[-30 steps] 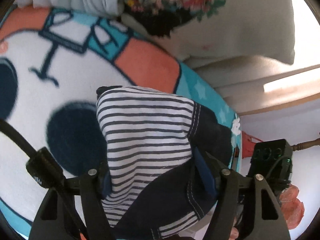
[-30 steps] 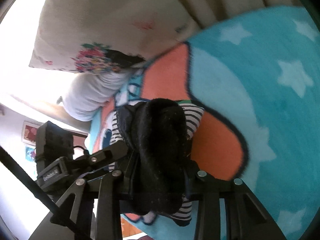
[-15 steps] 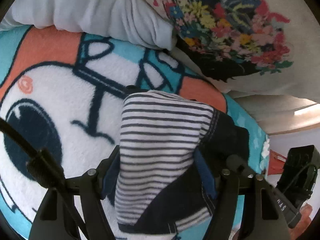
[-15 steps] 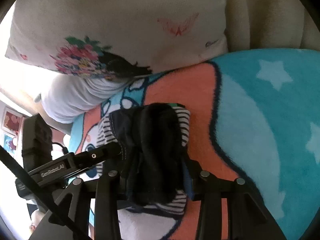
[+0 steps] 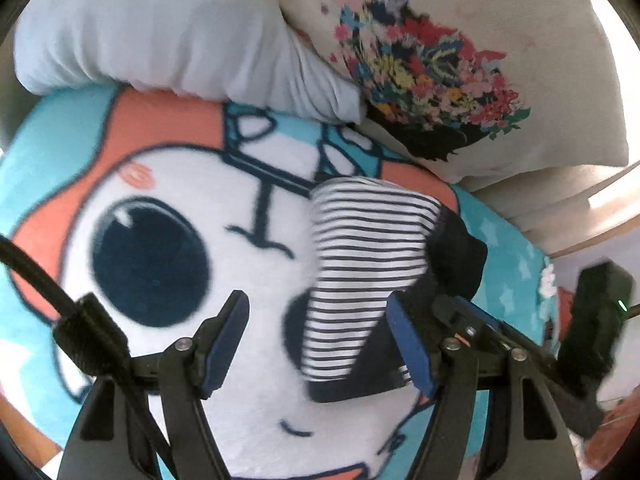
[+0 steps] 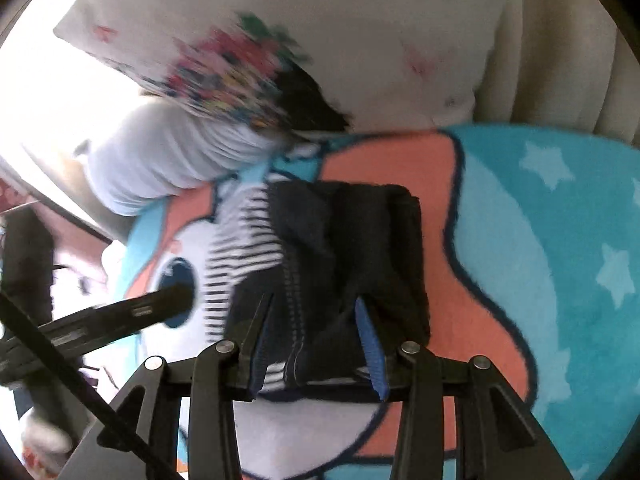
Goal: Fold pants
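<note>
The left gripper's (image 5: 318, 340) fingers stand spread, gripping nothing; the right gripper's (image 6: 316, 344) jaws, just widening, straddle the folded pants (image 5: 372, 264) lying on the cartoon blanket (image 5: 168, 184), near the floral pillow (image 5: 460, 60). Soft, light, floppy: best pinched at the thick folded edge.

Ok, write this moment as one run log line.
folded pants: lying on blanket | left gripper: open, pants partly between fingers | right gripper: just been opening, pants between fingers, grip unclear
</note>
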The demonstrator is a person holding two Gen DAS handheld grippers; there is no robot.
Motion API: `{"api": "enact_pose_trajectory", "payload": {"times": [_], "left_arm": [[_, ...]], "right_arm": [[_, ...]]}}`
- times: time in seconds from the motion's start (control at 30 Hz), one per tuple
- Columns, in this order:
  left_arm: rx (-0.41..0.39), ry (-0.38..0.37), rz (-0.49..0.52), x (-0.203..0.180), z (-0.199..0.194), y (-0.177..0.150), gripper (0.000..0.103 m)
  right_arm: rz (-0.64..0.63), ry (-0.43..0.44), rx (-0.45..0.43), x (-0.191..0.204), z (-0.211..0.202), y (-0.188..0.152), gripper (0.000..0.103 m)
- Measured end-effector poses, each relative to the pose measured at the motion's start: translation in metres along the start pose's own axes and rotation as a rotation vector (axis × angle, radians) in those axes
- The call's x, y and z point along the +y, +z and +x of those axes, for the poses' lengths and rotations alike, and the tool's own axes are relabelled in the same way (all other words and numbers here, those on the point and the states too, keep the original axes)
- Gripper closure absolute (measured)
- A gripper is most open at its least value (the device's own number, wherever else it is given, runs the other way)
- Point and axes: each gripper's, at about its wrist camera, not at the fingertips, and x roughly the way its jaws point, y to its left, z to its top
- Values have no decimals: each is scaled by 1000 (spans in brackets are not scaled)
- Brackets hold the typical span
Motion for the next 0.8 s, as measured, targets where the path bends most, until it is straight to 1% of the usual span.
{"api": "enact_pose_trajectory", "payload": {"times": [0.07,0.13,0.17,0.2,0.23,0.33,0.4,0.47,0.5,0.57,0.63,0.73,0.8], "left_arm": [[-46,37,29,0,-13,-1,33],[-106,85,67,-3,-30,-2,33],[-133,105,82,-4,-37,-2,32],[-171,133,101,-7,-46,-3,32],[-225,171,126,-11,-57,-4,32],[-350,224,169,-19,-85,-7,24],[-438,261,174,-22,-103,-8,21],[-507,277,172,-26,-120,-12,14],[-526,279,166,-26,-128,-13,13],[-541,261,155,-26,-141,-15,8],[-519,231,167,-26,-142,-16,6],[-457,158,225,-25,-131,-18,6],[-384,115,250,-23,-117,-22,6]], "right_arm": [[8,-11,24,-3,8,3,59],[7,-12,12,0,1,3,55],[3,-12,0,2,-4,2,51],[5,-14,-15,4,-10,1,47],[11,-20,-25,7,-13,0,46],[42,-32,-42,9,-28,-10,46],[56,-43,-61,10,-39,-17,46],[66,-70,-91,14,-52,-27,46],[69,-84,-105,16,-59,-32,46],[73,-109,-129,19,-72,-41,44],[82,-149,-153,23,-83,-50,39],[96,-181,-163,29,-89,-62,37],[94,-196,-151,32,-89,-71,37]]}}
